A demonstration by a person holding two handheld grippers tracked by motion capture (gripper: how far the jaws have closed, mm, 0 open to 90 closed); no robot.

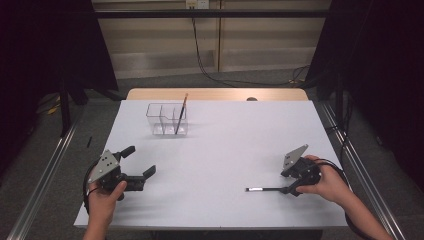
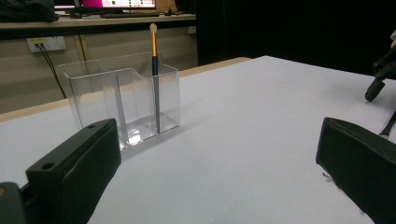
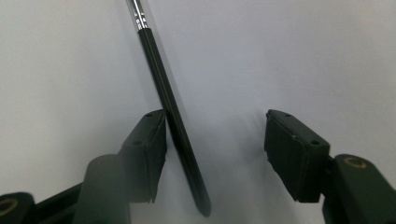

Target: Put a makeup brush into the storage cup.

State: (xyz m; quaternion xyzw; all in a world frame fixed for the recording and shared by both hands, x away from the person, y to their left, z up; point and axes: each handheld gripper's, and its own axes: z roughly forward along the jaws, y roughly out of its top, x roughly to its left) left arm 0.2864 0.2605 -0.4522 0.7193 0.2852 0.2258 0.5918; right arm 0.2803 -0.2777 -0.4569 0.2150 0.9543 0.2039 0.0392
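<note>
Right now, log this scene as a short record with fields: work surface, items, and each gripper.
surface: white table
organizer: clear divided holder, far left part of the table
in organizer: one brush with orange ferrule, standing upright, leaning slightly
loose item: black-handled brush lying flat on the table at the right
left gripper: open, hovering with nothing between the jaws
right gripper: jaws straddle the black-handled brush; one pad beside the handle, the other apart; not clamped

A white worktop [image 1: 215, 150] is sitting on a wooden table [image 1: 215, 94] over grey carpet [image 1: 55, 165]. Black curtains [image 1: 380, 60] are hanging at both sides, and cables [image 1: 210, 70] are trailing down the beige wall [image 1: 260, 35] from a socket [image 1: 196, 4].
</note>
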